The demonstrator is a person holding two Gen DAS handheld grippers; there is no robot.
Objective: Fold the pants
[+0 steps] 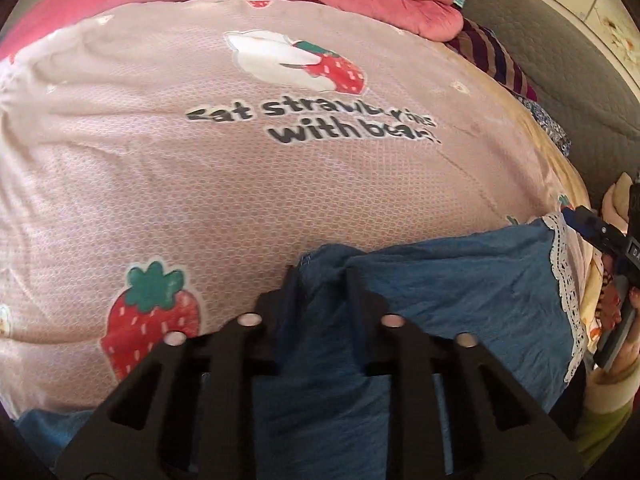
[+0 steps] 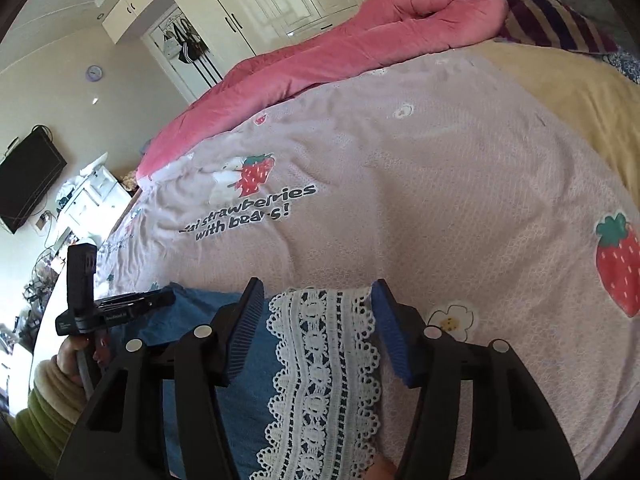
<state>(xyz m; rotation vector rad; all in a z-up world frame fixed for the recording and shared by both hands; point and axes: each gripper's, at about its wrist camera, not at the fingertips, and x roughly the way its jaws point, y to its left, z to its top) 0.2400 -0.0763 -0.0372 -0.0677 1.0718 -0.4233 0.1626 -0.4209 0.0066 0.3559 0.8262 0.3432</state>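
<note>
blue denim-like pants (image 1: 440, 292) with a white lace hem (image 2: 320, 360) lie near the edge of the bed, on a pink strawberry-print sheet (image 1: 200, 184). one pair only, and it looks bunched rather than spread flat, so the fold seems to be at an early stage.

the left gripper (image 1: 320, 276) has its jaws drawn close together with a ridge of blue cloth pinched between them; it points steeply down, probably so that it can lift that edge off the sheet. the right gripper (image 2: 318, 304) has its jaws apart, one on each side of the lace hem, and neither pad presses on it. in my judgement it is lined up over the hem so that both ends of the garment can be carried together.

by count: two grippers, each in a person's hand, with a pale sleeve cuff (image 2: 56, 384) behind the left one. a rolled pink quilt (image 2: 360, 40) lies along the far side of the bed, with a striped pillow (image 2: 556, 20) at its end. three printed strawberries show on the sheet in the right wrist view.
</note>
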